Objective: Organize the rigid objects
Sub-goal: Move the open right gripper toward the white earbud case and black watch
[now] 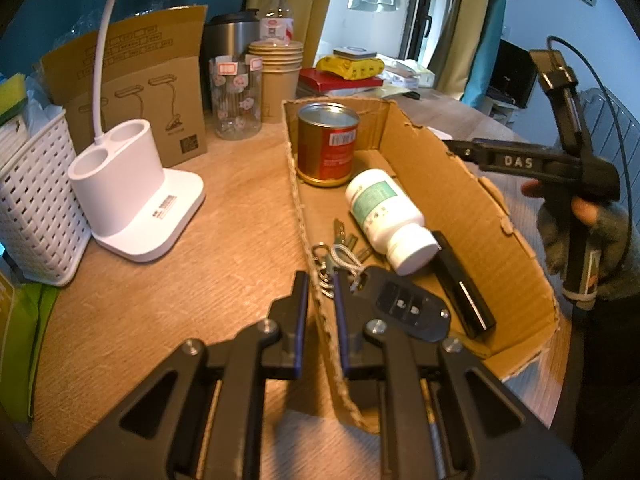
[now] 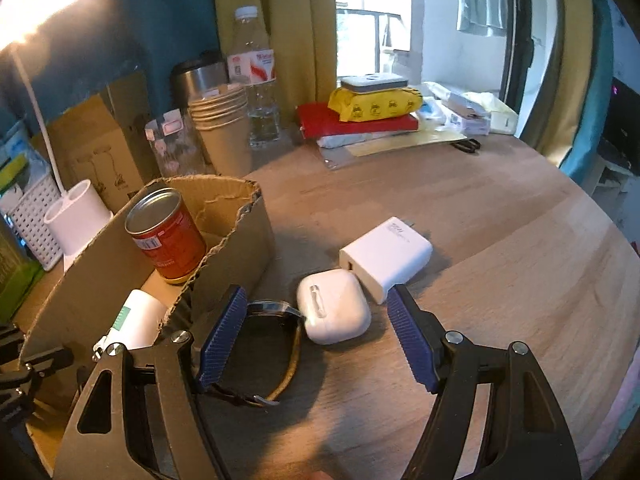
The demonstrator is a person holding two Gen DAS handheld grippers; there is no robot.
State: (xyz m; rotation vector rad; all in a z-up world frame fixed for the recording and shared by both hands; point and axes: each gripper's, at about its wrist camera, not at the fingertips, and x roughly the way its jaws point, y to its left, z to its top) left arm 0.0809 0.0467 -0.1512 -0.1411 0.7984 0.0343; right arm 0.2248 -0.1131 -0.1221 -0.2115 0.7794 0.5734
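Fingers point(image 1: 298, 320) of our left gripper point(image 1: 322, 324) stand a little apart, one on each side of the near wall of the box point(image 1: 480, 204), without visibly pressing on the cardboard between them; the inner finger sits just beside the key fob point(image 1: 408, 308). Seen from the left wrist, the box holds a can point(image 1: 327, 145) upright at 12 o'clock, a white bottle point(image 1: 386, 220) lying on its side at the centre, a bunch of keys point(image 1: 340, 248) at 9 o'clock from the bottle, the fob at 6 o'clock, and a black bar-shaped thing point(image 1: 460, 284) at 4 o'clock (we cannot tell what it is). Our right gripper point(image 2: 316, 336) is spread wide over the table point(image 2: 500, 280), its pads point(image 2: 412, 344) holding nothing. Between them, in the right wrist view, lie a white earbud case point(image 2: 334, 306) and, at 9 o'clock and touching it, a watch point(image 2: 272, 344) with its strap looped on the wood. A white charger point(image 2: 386, 260) sits at 1 o'clock from the case, just beside it. All three rest outside the box, near its right wall. Beyond the box, at 11 o'clock in the left view, stand a white lamp base point(image 1: 136, 196), a basket point(image 1: 36, 204), a glass point(image 1: 236, 98) and stacked paper cups point(image 1: 276, 76), with a water bottle point(image 1: 276, 12) behind them.
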